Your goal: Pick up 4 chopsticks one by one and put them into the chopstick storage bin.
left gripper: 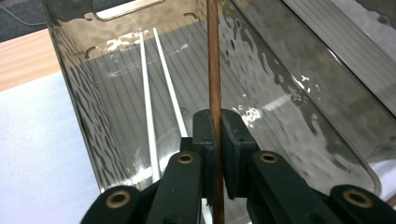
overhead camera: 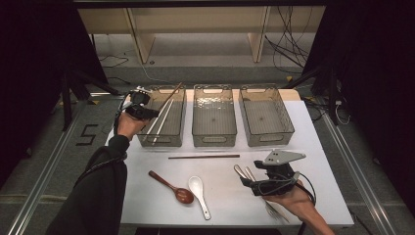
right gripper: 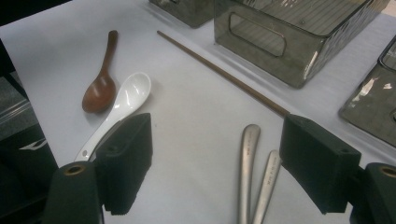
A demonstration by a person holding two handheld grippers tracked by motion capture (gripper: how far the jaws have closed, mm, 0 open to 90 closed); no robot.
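Item in hand: brown chopstick [left gripper: 214, 70], a thin straight wooden rod, dark reddish-brown, matt, of even thickness along the visible length. It is clamped between the two black pads of the left gripper [left gripper: 215, 135], which press on it from both sides. In the left gripper view it runs upright past the jaws and over the left basket [left gripper: 84, 116]; in the high view it slants up and to the right above that basket's far end.

Left basket: smoky, translucent plastic, ribbed floor, cut-out handle. Two white chopsticks [left gripper: 159, 79] lie side by side on its floor, just beside the held rod's line.

Middle basket [overhead camera: 214, 134] and right basket [overhead camera: 266, 132]: same make.

On the white table [overhead camera: 323, 196]: a second brown chopstick [overhead camera: 204, 156] lying level in front of the baskets; a brown wooden spoon [overhead camera: 171, 187]; a white ceramic spoon [overhead camera: 199, 195] just beside it; two metal handles [right gripper: 254, 177].

Right gripper [right gripper: 215, 163]: jaws wide apart, nothing between the pads, hanging over the metal handles.
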